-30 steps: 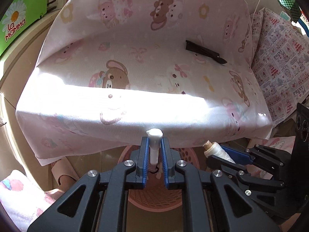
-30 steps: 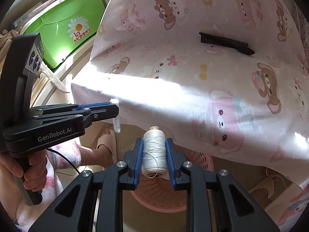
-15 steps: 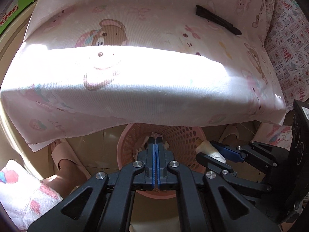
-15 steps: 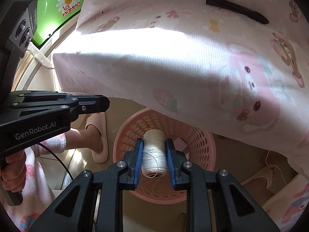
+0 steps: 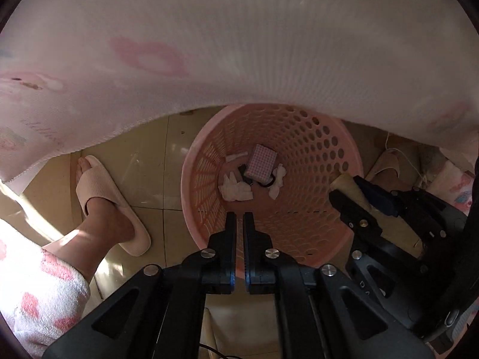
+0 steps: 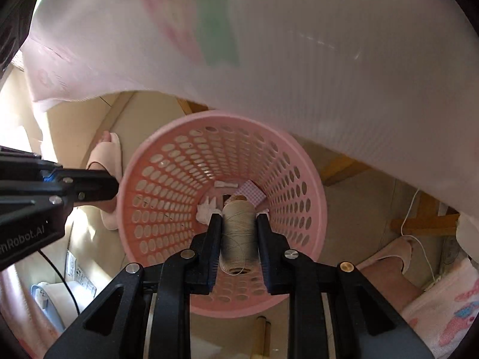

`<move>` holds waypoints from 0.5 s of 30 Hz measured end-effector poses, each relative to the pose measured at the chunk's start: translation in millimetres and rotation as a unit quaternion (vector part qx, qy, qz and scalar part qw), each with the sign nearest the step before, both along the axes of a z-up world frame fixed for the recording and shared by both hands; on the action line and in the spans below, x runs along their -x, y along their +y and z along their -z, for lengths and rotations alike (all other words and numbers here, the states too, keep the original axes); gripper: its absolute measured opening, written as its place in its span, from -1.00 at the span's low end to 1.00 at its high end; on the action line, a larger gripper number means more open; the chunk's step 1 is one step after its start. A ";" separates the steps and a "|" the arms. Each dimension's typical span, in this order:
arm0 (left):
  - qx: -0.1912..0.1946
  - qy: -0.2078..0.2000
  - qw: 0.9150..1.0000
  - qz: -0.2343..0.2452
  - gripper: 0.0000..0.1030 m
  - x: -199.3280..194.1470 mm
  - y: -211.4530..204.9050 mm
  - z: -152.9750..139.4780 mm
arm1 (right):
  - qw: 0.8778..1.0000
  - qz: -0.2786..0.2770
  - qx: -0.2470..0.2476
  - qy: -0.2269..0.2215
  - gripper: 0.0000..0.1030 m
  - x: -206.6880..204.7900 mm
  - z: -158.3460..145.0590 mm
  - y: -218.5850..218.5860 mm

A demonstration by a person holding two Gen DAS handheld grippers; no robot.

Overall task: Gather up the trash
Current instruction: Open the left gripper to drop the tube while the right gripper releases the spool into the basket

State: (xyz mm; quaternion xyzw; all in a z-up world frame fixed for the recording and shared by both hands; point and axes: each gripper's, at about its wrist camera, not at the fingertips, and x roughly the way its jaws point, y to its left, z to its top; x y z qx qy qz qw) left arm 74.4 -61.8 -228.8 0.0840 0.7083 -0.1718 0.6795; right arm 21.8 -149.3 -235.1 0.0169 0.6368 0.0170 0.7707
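Note:
A pink perforated basket (image 5: 344, 155) stands on the floor below me; it also shows in the right wrist view (image 6: 311, 197). In its bottom lie white scraps (image 5: 236, 188), a pink checked packet (image 5: 260, 166) and a small white tube (image 6: 225, 185). My left gripper (image 5: 239, 217) is empty over the basket's near rim, its jaws nearly together with a thin gap. My right gripper (image 6: 238, 220) is shut on a spool of cream thread (image 6: 238, 230) and holds it above the basket's opening. The right gripper also shows in the left wrist view (image 5: 353, 193).
A pink printed cloth (image 5: 239, 45) hangs over the basket's far side. The person's slippered feet stand left (image 5: 101, 197) and right (image 6: 395, 254) of the basket. A white cord (image 6: 419, 224) trails on the tiled floor at right.
Both grippers have dropped lower and tilted down over the basket. The left gripper, which held a white tube a second ago, is empty; a white tube lies in the basket. The right still holds the spool.

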 end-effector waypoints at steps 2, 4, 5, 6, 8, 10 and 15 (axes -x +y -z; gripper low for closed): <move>-0.014 0.001 1.000 0.005 -0.88 0.9 -2.1 6.2 | 1.000 0.002 -0.002 0.008 -0.51 -0.9 6.0 0.0; -0.022 0.004 1.000 0.004 -0.78 0.5 -3.1 10.2 | 1.000 0.003 -0.003 0.012 -0.51 -1.2 11.0 -0.7; -0.025 0.006 1.000 0.003 -0.77 0.0 -2.7 12.1 | 1.000 0.003 0.000 0.015 -0.51 -0.1 12.7 -3.3; -0.028 0.008 1.000 0.002 -0.77 -0.1 -2.5 13.8 | 1.000 0.004 0.003 0.018 -0.51 0.0 16.0 -4.3; -0.034 0.012 0.999 0.000 -0.77 -2.3 -0.1 18.5 | 1.000 0.009 0.004 0.026 -0.51 -1.6 22.3 -5.1; -0.040 0.012 0.999 0.000 -0.77 -2.5 0.4 21.3 | 0.999 0.016 0.002 0.033 -0.51 -2.6 29.5 -6.9; -0.044 0.011 0.999 0.006 -0.48 -1.7 -1.7 21.7 | 0.998 0.032 -0.001 0.045 -0.46 -3.6 36.1 -13.7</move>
